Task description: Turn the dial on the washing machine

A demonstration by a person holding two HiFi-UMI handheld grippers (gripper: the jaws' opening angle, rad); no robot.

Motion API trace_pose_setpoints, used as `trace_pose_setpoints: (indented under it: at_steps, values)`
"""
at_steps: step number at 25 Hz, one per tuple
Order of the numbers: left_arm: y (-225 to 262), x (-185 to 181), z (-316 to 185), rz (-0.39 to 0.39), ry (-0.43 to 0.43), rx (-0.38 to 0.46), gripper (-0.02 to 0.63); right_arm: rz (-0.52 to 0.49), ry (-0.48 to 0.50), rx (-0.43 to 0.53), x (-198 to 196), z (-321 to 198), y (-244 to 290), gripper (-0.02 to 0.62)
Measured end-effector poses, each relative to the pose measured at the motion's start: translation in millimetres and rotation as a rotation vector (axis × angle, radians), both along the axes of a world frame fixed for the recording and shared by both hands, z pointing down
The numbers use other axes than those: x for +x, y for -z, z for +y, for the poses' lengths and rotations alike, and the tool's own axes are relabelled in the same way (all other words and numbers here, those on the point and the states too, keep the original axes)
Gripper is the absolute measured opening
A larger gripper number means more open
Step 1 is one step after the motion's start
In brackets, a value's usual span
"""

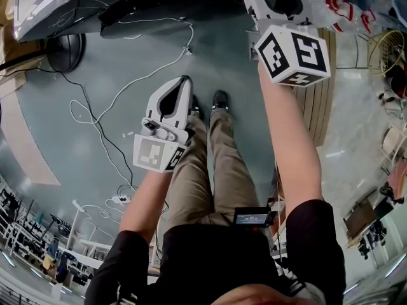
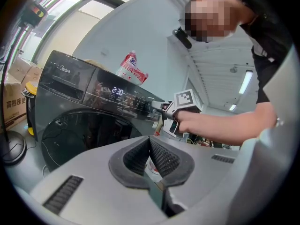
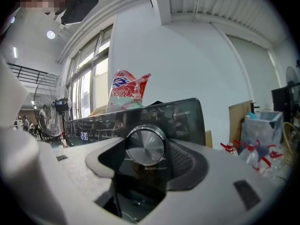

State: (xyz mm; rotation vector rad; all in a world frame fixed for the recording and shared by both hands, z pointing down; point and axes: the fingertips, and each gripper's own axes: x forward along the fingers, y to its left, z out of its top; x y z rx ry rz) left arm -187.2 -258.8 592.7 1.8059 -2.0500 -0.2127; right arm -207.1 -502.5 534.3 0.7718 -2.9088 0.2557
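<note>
A dark front-loading washing machine stands ahead, its display lit. In the right gripper view the silver dial on the control panel sits between my right gripper's pads, which close on its rim. From the left gripper view, the right gripper is pressed up to the panel, held by a bare hand. My left gripper hangs lower and back from the machine, its jaws shut on nothing. The head view shows only the right gripper's marker cube; its tips are out of sight.
A red and white bag lies on top of the machine. White and black cables trail over the grey floor beside a fan base. Cardboard boxes stand left of the machine; spray bottles stand to its right.
</note>
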Motion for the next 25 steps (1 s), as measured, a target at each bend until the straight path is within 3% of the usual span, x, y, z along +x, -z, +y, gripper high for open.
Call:
trace_pose_setpoints:
  at_steps: [14, 20, 25]
  values:
    - [9, 8, 7, -0.01, -0.008, -0.006, -0.006, 0.022, 0.019, -0.033, 35, 34, -18, 0.272]
    - [43, 8, 7, -0.033, 0.0, 0.011, -0.006, 0.035, 0.035, -0.095, 63, 67, -15, 0.272]
    - [90, 10, 4, -0.054, 0.012, 0.03, -0.006, 0.016, 0.07, -0.127, 85, 88, 19, 0.272]
